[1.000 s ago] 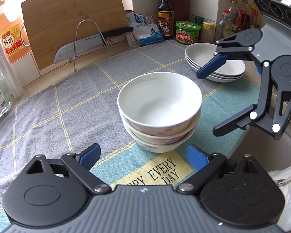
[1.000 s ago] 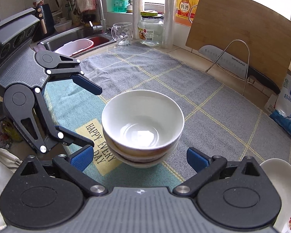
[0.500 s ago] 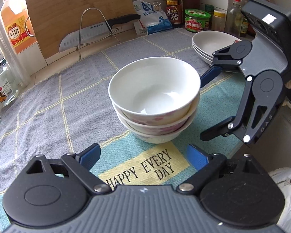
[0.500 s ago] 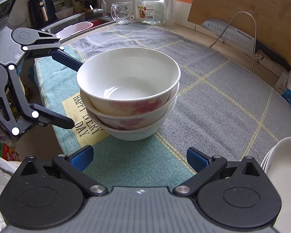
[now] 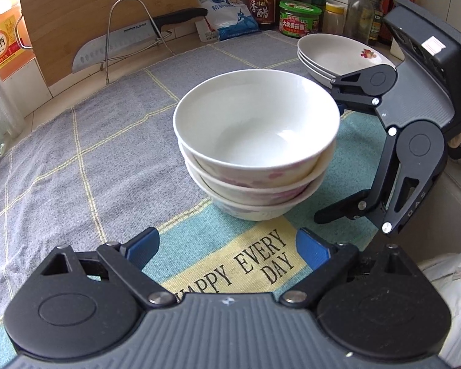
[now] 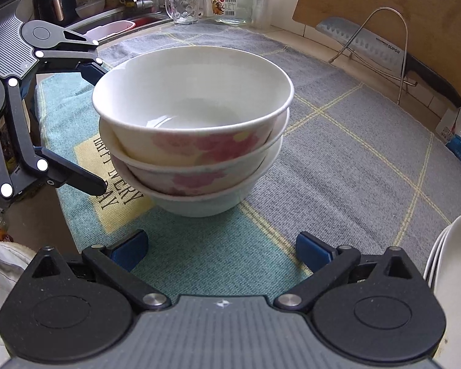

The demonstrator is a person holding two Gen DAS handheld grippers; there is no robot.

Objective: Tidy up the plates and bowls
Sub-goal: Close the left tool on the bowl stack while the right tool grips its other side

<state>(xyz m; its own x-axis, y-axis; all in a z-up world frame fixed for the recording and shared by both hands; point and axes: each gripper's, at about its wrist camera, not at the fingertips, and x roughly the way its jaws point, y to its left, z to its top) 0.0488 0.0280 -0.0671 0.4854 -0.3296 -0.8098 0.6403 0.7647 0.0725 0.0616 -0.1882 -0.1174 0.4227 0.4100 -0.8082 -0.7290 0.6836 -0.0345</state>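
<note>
We see the desk under a grey checked cloth (image 5: pixel 76 166), and on its teal end a stack of three bowls (image 5: pixel 255 150), nested, upright. A stack of plates (image 5: pixel 338 55) lies well behind it. Our left gripper (image 5: pixel 227 246) and right gripper (image 6: pixel 221 247) sit just beside the bowls, jaws spread wide on both, holding nothing, not touching them

Three bowls (image 5: pixel 255 141) sit nested on the cloth (image 5: pixel 92 153); stacked plates (image 5: pixel 338 55) lie behind them to the right, the knife (image 5: pixel 132 43) behind left.
</note>
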